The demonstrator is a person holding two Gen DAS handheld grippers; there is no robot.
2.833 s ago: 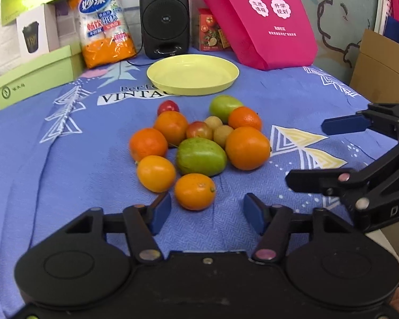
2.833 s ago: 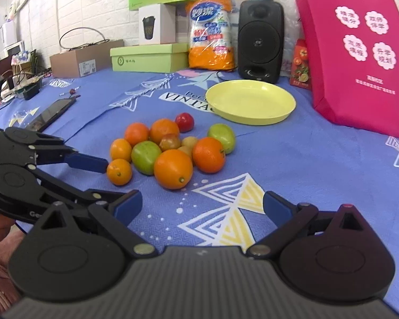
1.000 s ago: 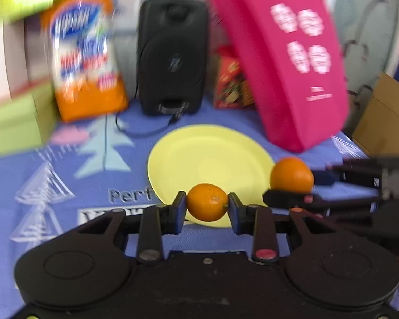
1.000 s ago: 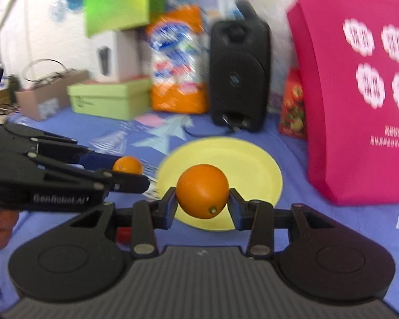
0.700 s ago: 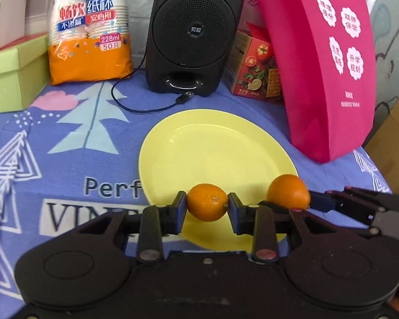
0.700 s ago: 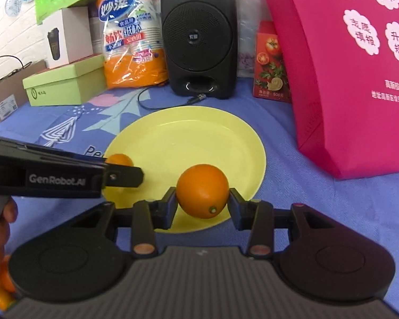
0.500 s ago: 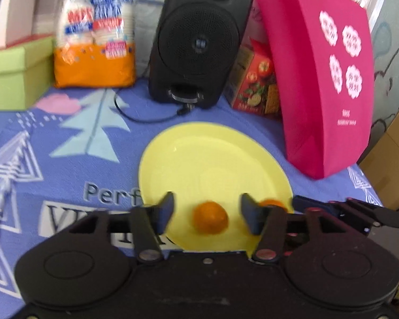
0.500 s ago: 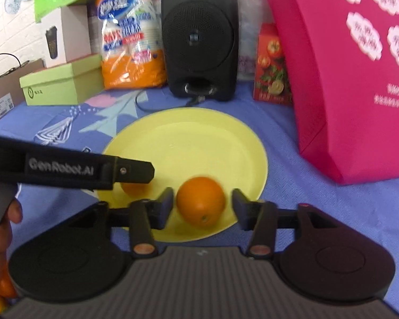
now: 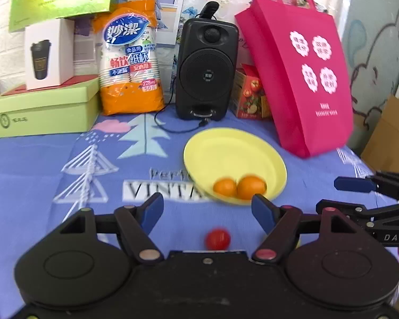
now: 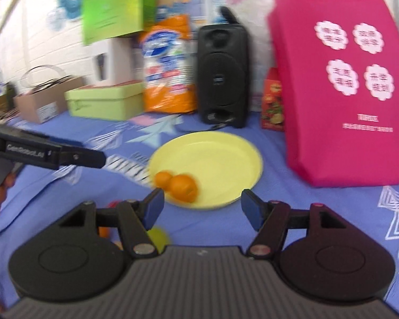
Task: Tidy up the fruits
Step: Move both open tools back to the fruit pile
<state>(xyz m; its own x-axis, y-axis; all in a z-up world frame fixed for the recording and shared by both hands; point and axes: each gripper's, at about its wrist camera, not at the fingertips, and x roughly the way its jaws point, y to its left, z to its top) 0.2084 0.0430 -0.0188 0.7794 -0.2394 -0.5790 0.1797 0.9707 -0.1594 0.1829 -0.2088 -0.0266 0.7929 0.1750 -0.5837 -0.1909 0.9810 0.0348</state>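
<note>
A yellow plate [image 9: 226, 148] [image 10: 220, 156] lies on the blue cloth and holds a small orange [image 9: 224, 187] [image 10: 162, 178] and a larger orange [image 9: 251, 187] [image 10: 183, 187], touching at the plate's near edge. My left gripper [image 9: 207, 210] is open and empty, pulled back from the plate. My right gripper [image 10: 199, 207] is open and empty, also just short of the plate; it shows from the side in the left wrist view [image 9: 359, 194]. A red fruit [image 9: 217, 238] lies on the cloth below the left gripper. A green fruit [image 10: 159, 235] peeks out by the right gripper's body.
A black speaker [image 9: 206, 69] with its cable, a pink bag [image 9: 300, 79], a pack of paper cups [image 9: 129, 61], a green box [image 9: 42, 111] and a small red carton [image 9: 248, 95] stand behind the plate. Cardboard boxes [image 9: 388, 138] are at the far right.
Both grippers opened and let their oranges go onto the plate, then drew back and up. The two oranges now rest side by side on the plate.
</note>
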